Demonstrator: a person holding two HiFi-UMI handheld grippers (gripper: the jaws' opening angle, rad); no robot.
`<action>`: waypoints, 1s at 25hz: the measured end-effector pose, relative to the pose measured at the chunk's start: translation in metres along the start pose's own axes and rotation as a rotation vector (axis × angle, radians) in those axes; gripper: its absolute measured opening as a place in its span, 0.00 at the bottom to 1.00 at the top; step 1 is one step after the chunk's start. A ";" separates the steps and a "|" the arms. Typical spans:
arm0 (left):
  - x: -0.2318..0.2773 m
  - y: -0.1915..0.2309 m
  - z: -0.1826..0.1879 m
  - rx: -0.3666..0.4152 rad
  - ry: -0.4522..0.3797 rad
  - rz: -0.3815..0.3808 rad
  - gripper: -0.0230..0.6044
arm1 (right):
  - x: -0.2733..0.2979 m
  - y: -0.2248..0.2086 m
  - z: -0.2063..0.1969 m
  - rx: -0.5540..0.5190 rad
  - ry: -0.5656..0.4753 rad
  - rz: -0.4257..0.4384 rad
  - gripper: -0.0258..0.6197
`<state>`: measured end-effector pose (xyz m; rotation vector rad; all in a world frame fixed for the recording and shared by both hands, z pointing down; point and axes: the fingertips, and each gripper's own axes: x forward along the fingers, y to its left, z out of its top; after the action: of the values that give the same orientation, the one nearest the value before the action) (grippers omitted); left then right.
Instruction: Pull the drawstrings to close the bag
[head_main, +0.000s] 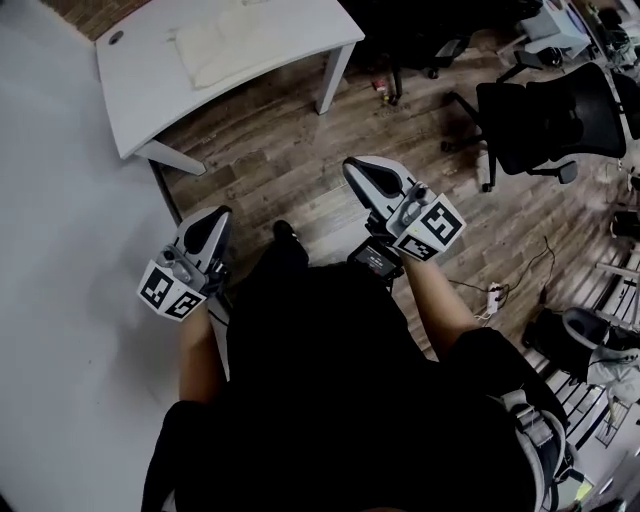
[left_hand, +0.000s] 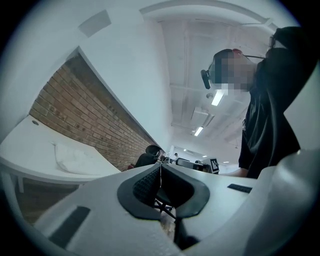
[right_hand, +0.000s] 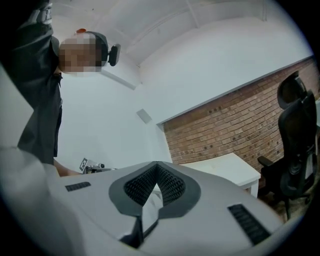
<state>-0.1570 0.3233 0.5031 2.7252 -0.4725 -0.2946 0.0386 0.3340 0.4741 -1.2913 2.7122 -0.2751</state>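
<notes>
Atop one table one bag, two grippers closed

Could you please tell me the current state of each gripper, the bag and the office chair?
left gripper: shut, nothing between the jaws.
right gripper: shut, nothing between the jaws.
bag: lying flat on the white table, untouched; whether its mouth is drawn closed cannot be told.
office chair: upright, unoccupied.
</notes>
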 end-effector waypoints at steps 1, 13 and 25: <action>0.004 0.011 0.007 0.003 -0.005 -0.006 0.07 | 0.012 -0.005 0.003 -0.006 0.002 0.002 0.05; 0.020 0.102 0.047 0.033 -0.032 0.010 0.07 | 0.098 -0.053 0.023 -0.054 0.001 0.014 0.05; 0.064 0.176 0.051 0.106 0.058 0.097 0.07 | 0.164 -0.113 0.028 -0.064 -0.002 0.091 0.05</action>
<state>-0.1614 0.1298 0.5146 2.7933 -0.6187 -0.1692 0.0268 0.1335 0.4659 -1.1792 2.7903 -0.1786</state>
